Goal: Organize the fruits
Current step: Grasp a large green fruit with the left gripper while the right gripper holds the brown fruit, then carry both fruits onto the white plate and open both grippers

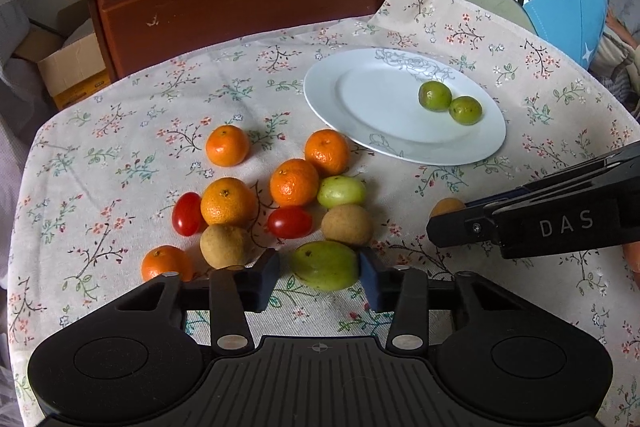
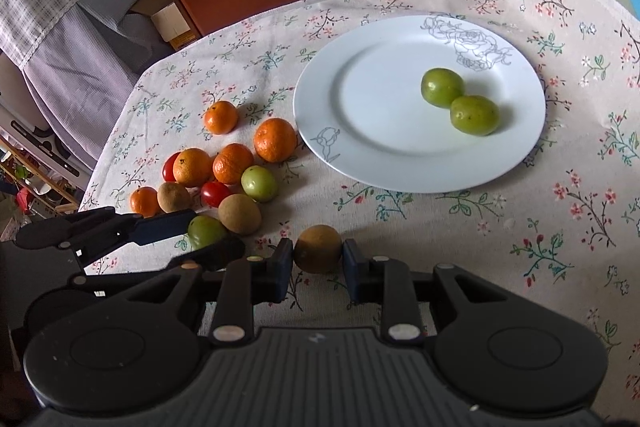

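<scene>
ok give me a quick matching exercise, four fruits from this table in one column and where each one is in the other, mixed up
Things:
1. brown fruit
2. large green fruit
3. pair of green fruits
4. cherry tomato

Places:
A. on the white plate
B. between the fingers of the left claw
C. on the cloth among the oranges, no claw around it
D. between the fingers of the right claw

Pairs: 1-D, 2-B, 3-A, 4-C
</scene>
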A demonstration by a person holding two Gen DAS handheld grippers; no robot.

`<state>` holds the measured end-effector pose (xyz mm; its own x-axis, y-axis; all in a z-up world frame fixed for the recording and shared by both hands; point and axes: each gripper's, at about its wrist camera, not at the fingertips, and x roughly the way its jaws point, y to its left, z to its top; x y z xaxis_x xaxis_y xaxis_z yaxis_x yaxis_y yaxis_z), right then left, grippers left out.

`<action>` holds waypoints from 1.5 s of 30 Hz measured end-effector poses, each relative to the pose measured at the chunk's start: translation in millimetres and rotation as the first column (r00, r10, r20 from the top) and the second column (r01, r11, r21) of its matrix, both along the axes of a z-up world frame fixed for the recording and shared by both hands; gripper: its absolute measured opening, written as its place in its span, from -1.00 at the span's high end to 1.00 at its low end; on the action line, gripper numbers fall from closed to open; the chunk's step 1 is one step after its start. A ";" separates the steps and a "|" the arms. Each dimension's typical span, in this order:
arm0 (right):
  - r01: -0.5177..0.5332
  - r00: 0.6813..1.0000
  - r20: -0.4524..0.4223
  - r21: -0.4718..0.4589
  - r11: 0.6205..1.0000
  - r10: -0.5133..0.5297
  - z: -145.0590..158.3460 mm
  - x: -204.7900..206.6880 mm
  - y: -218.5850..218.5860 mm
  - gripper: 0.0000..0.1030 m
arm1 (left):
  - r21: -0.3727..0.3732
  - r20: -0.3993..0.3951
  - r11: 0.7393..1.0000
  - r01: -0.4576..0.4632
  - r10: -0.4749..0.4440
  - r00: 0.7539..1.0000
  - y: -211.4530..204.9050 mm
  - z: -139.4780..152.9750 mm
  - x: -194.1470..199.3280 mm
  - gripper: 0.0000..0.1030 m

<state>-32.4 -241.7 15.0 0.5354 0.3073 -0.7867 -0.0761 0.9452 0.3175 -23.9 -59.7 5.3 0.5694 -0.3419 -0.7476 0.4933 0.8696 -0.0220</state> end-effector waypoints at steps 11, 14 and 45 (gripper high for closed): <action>0.004 1.000 0.006 0.011 1.000 -0.004 1.0 0.5 -0.8 0.48 | -0.053 0.001 0.998 -0.044 0.044 0.999 8.9 9.6 1.6 0.35; 0.009 1.000 0.019 0.028 1.000 -0.009 6.0 0.5 -3.0 0.48 | -0.078 0.019 0.996 -0.046 0.048 0.999 9.5 18.9 1.4 0.35; 0.248 0.961 0.094 0.142 0.958 -0.262 35.8 27.5 -68.2 0.48 | -0.187 0.030 0.982 0.014 -0.008 1.000 -39.3 54.9 72.9 0.35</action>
